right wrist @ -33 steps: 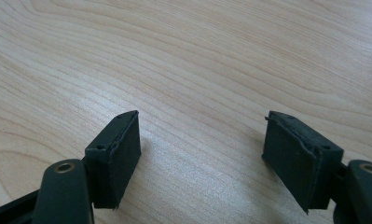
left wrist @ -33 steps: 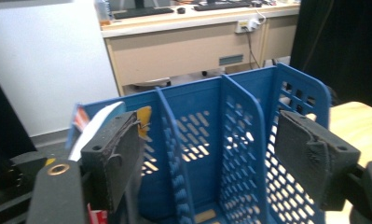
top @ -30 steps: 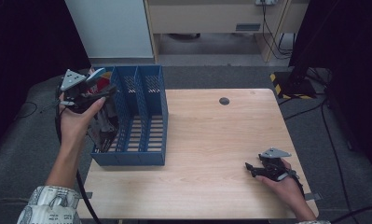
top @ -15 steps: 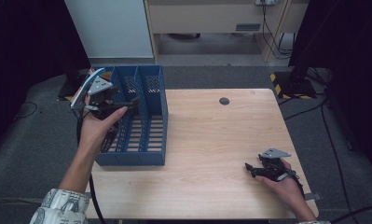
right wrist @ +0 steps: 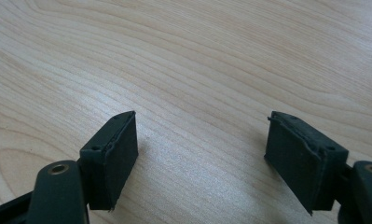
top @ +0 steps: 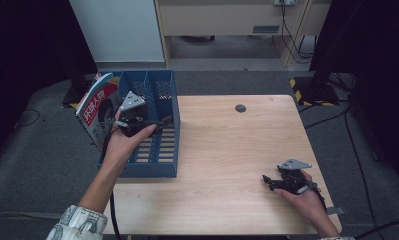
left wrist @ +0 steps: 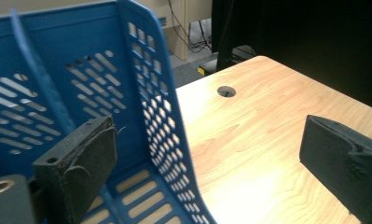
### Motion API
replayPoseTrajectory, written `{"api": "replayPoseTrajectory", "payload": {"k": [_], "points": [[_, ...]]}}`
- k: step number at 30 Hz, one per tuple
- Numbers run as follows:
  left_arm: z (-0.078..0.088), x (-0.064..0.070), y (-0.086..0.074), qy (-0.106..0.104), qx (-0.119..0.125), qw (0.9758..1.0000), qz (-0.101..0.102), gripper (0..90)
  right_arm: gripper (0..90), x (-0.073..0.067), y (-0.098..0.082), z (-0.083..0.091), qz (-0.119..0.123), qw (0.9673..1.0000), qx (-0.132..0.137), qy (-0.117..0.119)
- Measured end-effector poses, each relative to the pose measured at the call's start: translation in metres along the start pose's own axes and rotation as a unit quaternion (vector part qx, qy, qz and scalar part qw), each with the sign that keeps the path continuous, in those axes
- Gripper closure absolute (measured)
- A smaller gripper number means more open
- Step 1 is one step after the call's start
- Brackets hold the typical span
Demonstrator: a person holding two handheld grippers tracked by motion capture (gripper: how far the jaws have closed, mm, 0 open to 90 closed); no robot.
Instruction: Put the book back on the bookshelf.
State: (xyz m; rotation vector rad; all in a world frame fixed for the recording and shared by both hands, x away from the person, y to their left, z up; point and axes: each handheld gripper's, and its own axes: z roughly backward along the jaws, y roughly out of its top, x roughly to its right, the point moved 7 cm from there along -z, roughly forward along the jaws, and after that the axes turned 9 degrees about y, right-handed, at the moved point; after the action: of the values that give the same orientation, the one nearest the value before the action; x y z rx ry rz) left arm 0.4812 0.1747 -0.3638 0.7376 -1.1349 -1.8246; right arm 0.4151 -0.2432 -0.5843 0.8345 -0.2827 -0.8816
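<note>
Your left gripper (top: 163, 122) has just been opening, nothing inside, over the blue rack (top: 157, 165); book (top: 98, 107) at nine o'clock. Right gripper (top: 265, 181) open.

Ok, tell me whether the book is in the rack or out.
In: the book stands tilted in the leftmost slot of the blue rack; the left gripper, just opened, is beside it, empty.

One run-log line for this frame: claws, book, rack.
left claw: open, just opened, empty, over blue rack | book: standing in rack's left slot | right claw: open, empty, on table
</note>
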Motion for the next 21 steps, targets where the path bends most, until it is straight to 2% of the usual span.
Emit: {"api": "replayPoseTrajectory", "payload": {"k": [2,6,7,9,21], "points": [[-0.001,0.003,-0.001,-0.004,0.000,1.0000,0.003,3.2,25.3,0.000,0.000,0.000,0.000,1.0000,0.000,0.000],[-0.005,0.012,-0.005,-0.013,-0.006,0.9999,-0.001,3.0,18.3,-0.001,0.000,-0.001,-0.002,1.0000,-0.005,0.000],[-0.007,0.017,-0.008,-0.017,-0.010,0.9998,-0.004,3.0,10.5,0.000,-0.001,-0.003,-0.005,0.9999,-0.012,0.000],[-0.008,0.019,-0.009,-0.019,-0.011,0.9997,-0.006,2.9,7.8,0.000,-0.001,-0.003,-0.012,0.9998,-0.016,-0.002],[-0.016,0.047,-0.024,-0.042,-0.032,0.9984,-0.022,2.9,5.1,0.000,-0.001,-0.004,-0.009,0.9997,-0.021,-0.002]]}}
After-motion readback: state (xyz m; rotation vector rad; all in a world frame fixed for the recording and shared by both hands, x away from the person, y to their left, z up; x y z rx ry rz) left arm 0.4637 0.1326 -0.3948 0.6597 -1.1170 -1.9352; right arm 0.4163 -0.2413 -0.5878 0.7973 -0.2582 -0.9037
